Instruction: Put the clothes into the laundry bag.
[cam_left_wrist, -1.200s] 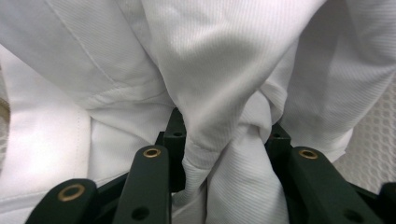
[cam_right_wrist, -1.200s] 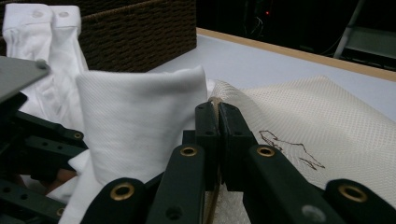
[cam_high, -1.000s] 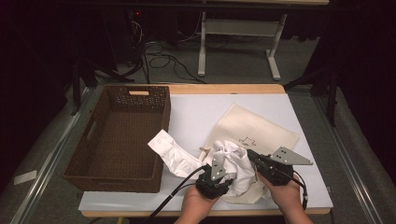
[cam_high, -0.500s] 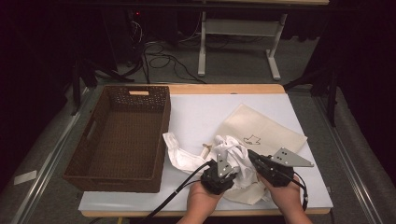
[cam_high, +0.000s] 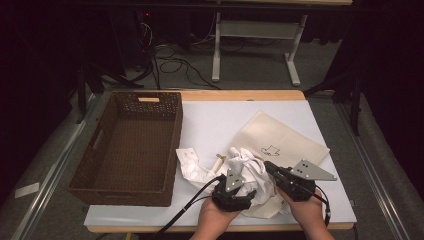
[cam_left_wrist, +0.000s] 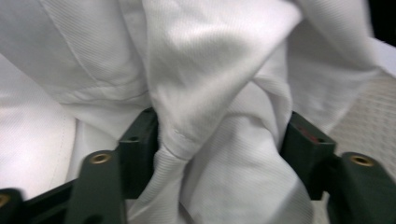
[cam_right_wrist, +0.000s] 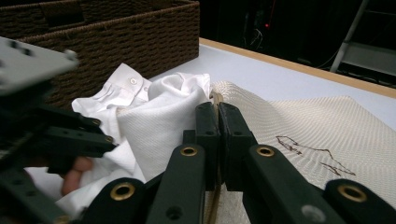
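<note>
A white shirt (cam_high: 242, 162) was seen crumpled on the white table (cam_high: 225, 117), partly on a cream bag (cam_high: 282, 140), directly in front of both grippers. In the left gripper view, a thick fold of the shirt (cam_left_wrist: 210, 93) was placed between the jaws of the left gripper (cam_high: 235, 195), which had just been opening; the jaws stood partly apart with cloth against both sides, and a real grip could not be confirmed. The right gripper (cam_right_wrist: 217, 135) was seen closed, its jaws pressed together on the edge of the cream bag (cam_right_wrist: 299, 116), just beside the shirt (cam_right_wrist: 163, 112). A brown wicker basket (cam_high: 130, 145) was located left of the left gripper.
</note>
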